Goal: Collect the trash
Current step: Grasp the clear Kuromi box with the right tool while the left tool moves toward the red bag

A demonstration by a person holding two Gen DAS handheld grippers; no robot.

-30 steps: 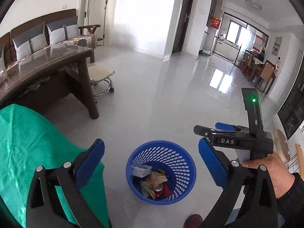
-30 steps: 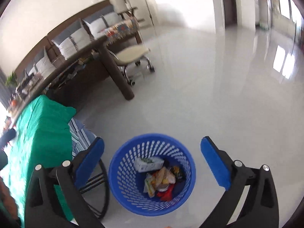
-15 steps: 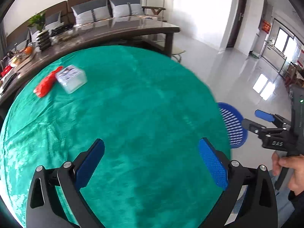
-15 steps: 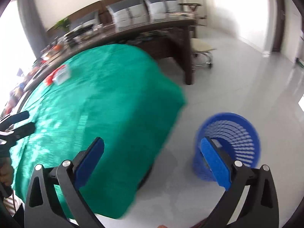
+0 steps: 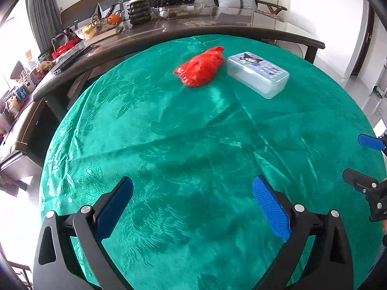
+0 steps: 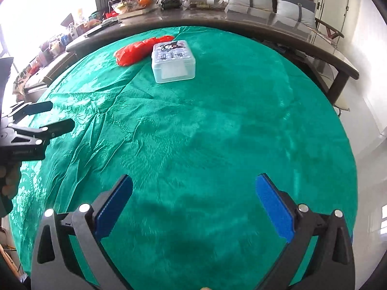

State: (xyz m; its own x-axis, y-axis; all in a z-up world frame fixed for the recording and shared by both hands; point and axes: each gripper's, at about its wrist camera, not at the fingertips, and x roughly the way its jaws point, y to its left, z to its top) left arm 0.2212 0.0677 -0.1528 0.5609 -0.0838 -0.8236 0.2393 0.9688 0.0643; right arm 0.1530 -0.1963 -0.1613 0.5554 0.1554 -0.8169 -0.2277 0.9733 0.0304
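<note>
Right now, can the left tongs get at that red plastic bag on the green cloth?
Probably yes. The left tongs are open and empty, and only bare green cloth lies between them and the red bag; the clear box sits beside it.

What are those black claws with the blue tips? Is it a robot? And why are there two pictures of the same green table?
No robot here. A person holds a grabbing tool in each hand, and each tool carries its own camera looking out along its two fingers. One picture comes from the left gripper, the other from the right gripper, so you see the same table from two spots. Both are open and hold nothing. On the green tablecloth lie a crumpled red bag and, beside it, a clear plastic box with a cartoon on its lid. Behind stands a long dark table with many things on it.
</note>
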